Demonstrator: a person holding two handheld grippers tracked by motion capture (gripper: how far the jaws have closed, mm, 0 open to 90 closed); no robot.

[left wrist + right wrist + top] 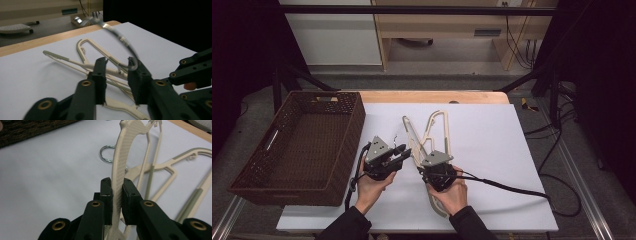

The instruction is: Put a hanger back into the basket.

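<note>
Right gripper (117,187) clamped on the flat arm of the upper cream hanger (120,157), pads pressing both faces. Left gripper (116,67) parted, its metal hook (120,37) arching past the jaw at two o'clock, contact unclear. Second hanger (414,137) flat beneath, on the white table sheet (492,150). Wicker basket (297,145) at nine o'clock.

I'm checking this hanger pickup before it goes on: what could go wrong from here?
The right gripper pinches one hanger on a thin arm, so it may twist or slip. The second hanger lies crossed under it and could snag. The left gripper stands open around the metal hook, which could slide out.
</note>
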